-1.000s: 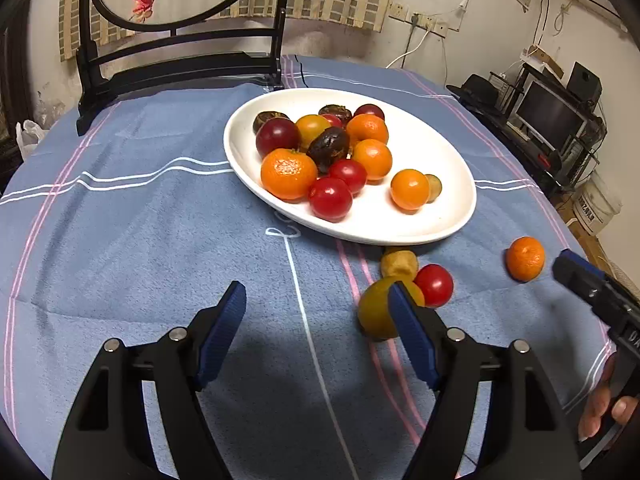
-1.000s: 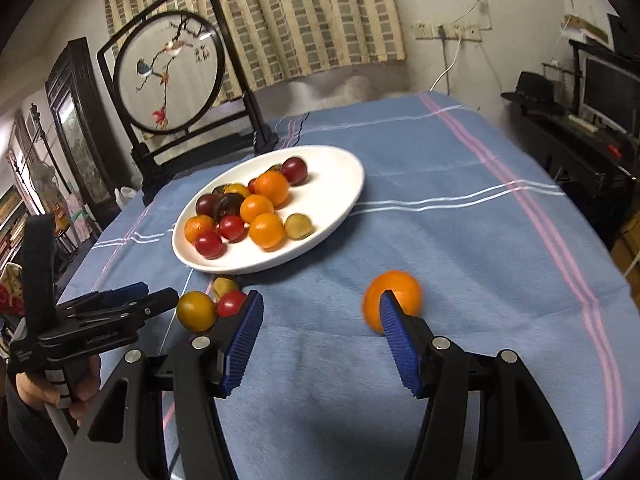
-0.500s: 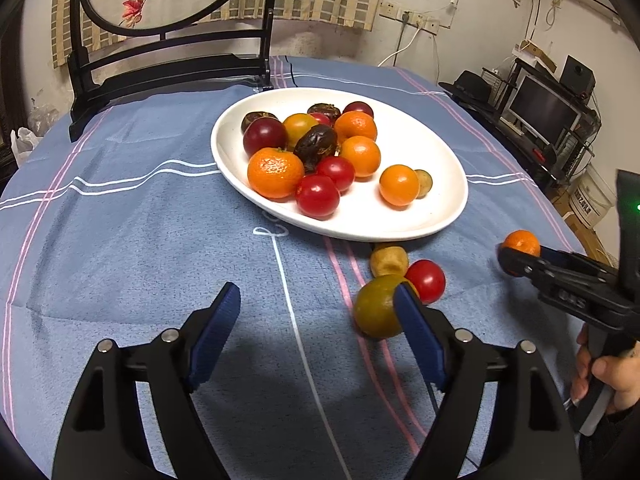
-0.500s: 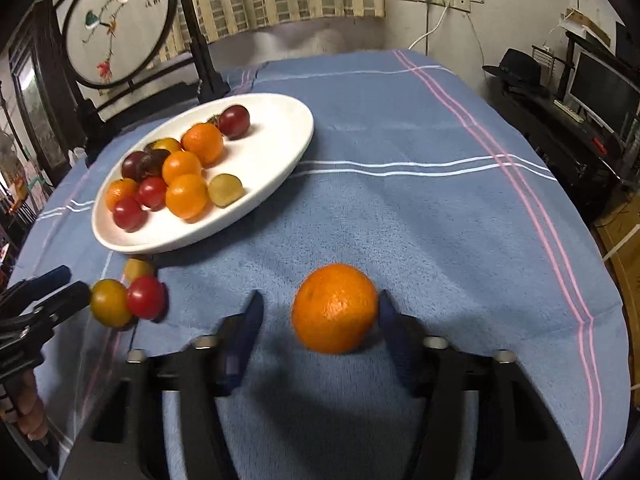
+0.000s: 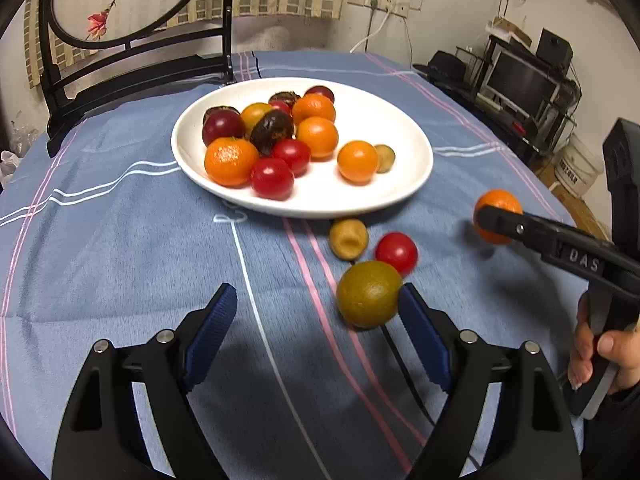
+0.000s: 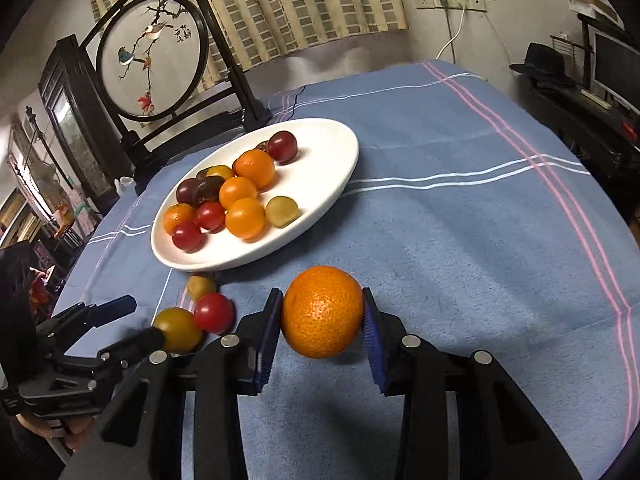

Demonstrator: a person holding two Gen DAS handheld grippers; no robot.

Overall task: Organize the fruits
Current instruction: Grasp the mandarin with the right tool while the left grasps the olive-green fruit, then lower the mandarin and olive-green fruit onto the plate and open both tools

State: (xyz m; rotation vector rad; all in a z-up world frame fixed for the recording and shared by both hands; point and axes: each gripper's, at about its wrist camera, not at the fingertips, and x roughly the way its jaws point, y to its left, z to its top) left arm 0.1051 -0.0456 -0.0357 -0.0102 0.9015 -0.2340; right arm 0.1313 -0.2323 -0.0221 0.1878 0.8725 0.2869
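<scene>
Low at centre frame of the right wrist view, my right gripper [image 6: 323, 314] pinches the orange [image 6: 322, 311] across its middle, light, firm, slightly slippery-skinned I judge, while my left gripper [image 5: 316, 312] stands spread wide.

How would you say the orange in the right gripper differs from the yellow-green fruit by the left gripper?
The orange is bright orange with pebbled skin; the yellow-green fruit is dull olive and smoother. The orange sits clamped in the right gripper; the other lies free on the tablecloth beside the open left gripper. Both are round and off the plate.
</scene>
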